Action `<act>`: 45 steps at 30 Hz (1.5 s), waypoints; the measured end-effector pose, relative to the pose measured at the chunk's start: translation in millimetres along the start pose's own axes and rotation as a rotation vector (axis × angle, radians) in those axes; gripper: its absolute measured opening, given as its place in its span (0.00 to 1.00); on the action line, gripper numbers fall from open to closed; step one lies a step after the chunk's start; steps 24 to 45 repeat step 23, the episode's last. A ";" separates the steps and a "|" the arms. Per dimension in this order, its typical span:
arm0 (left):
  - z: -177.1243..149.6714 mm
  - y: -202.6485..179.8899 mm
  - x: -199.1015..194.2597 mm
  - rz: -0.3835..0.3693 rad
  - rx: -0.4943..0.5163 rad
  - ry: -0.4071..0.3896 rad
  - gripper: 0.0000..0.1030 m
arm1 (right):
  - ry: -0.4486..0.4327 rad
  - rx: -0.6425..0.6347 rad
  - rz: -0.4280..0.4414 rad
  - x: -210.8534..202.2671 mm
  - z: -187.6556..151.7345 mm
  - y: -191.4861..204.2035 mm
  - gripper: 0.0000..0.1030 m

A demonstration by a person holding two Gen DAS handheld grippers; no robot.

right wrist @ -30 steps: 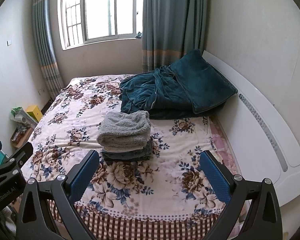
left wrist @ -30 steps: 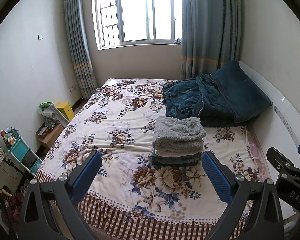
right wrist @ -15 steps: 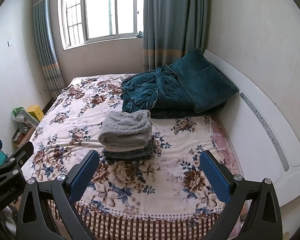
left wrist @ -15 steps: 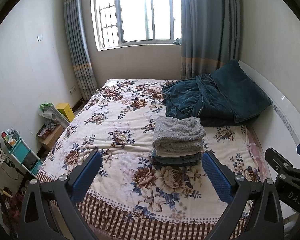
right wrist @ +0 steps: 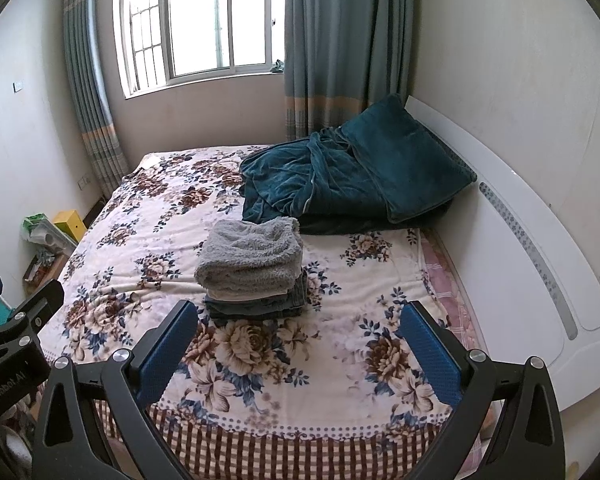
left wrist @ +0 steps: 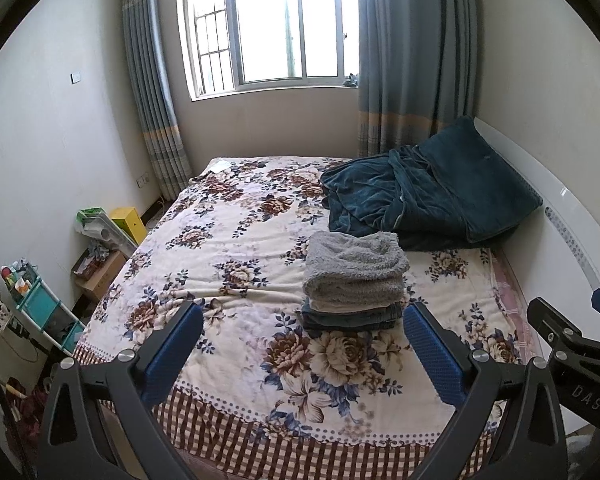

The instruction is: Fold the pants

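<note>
At the centre of the left wrist view, a little right of middle, sits the stack of folded pants [left wrist: 354, 280]: a fluffy grey fleece pair on top, a thin pale layer under it, then darker denim-like pairs at the bottom, edges squared and roughly aligned. From the right wrist view the same stack [right wrist: 252, 270] lies left of centre. Over the last second almost nothing has shifted; the pile keeps its shape and both tools stay back from it, drifting only slightly, which suggests the folding is finished or paused between garments. The left gripper [left wrist: 300, 354] hangs low in its frame with jaws spread wide and nothing between them; the right gripper [right wrist: 298, 350] is likewise spread and empty. Under the stack spreads the floral bedspread [left wrist: 228, 248], soft, with a checked border at the lower edge. Beyond, upper right, a rumpled teal blanket [left wrist: 428, 200] of plush velvet leans against the white headboard [right wrist: 540, 264].
</note>
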State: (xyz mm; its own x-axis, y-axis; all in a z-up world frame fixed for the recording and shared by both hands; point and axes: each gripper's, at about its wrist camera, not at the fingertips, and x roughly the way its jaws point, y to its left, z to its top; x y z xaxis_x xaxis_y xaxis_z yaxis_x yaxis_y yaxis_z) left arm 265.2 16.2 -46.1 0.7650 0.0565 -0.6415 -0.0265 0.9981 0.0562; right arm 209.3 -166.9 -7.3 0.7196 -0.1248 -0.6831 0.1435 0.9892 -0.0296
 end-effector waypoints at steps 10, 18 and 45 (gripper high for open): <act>1.4 0.0 0.4 -0.005 0.004 -0.001 1.00 | -0.002 0.003 0.001 -0.3 -1.2 -1.1 1.00; 2.8 3.2 1.7 -0.003 0.005 -0.005 1.00 | -0.001 0.003 0.002 0.8 -2.0 -2.6 1.00; 6.3 5.6 3.4 -0.006 0.001 -0.007 1.00 | -0.004 0.002 0.002 1.6 -1.6 -3.2 1.00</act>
